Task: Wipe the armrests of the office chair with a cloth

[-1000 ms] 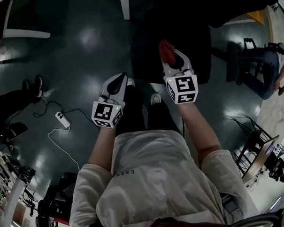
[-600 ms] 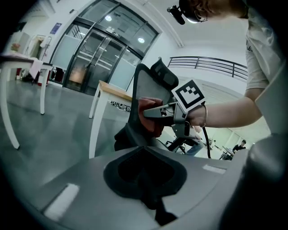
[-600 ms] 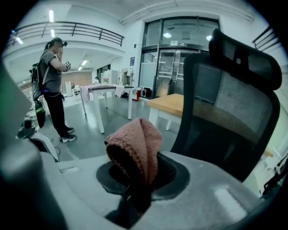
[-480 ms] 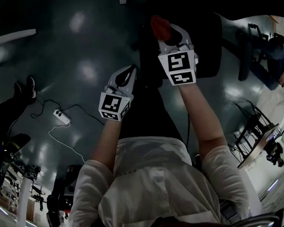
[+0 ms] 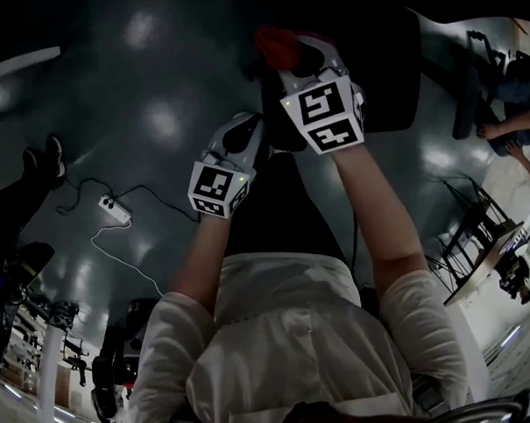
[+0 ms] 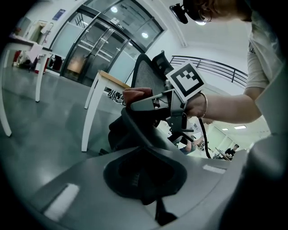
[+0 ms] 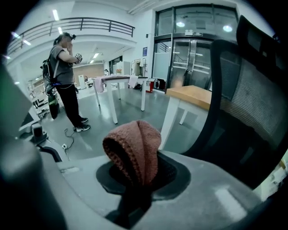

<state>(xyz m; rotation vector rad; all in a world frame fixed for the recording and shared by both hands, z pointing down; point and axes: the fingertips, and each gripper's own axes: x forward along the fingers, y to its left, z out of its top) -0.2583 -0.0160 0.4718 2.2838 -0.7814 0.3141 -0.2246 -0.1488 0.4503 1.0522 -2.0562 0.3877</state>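
Right hand-held gripper (image 5: 300, 57): jaws clamped on the cloth (image 7: 135, 148), a reddish-brown knitted piece folded over and standing up out of the jaws. It is held out ahead of me, up against the office chair (image 7: 252, 99), whose mesh back fills the right side of the right gripper view.

Left hand-held gripper (image 5: 241, 133): jaws together, nothing between them. It hangs lower and nearer my body, just beside the right one and pointed toward it.

Progress, as I judge it: the cloth is in hand and brought to the chair, but I see no contact with an armrest. In the left gripper view a dark curved bar runs just under the cloth; it may be an armrest, and I cannot tell whether they touch. I take the wiping as not yet begun, with both armrests left to do.

Count:
- cloth, one
- office chair in reach, one
- hand-held grippers, two
- armrests clearly made out, none for certain
- person (image 7: 64, 76) standing well off across the floor, one
- wood-topped desk (image 7: 191, 95) behind the cloth, one
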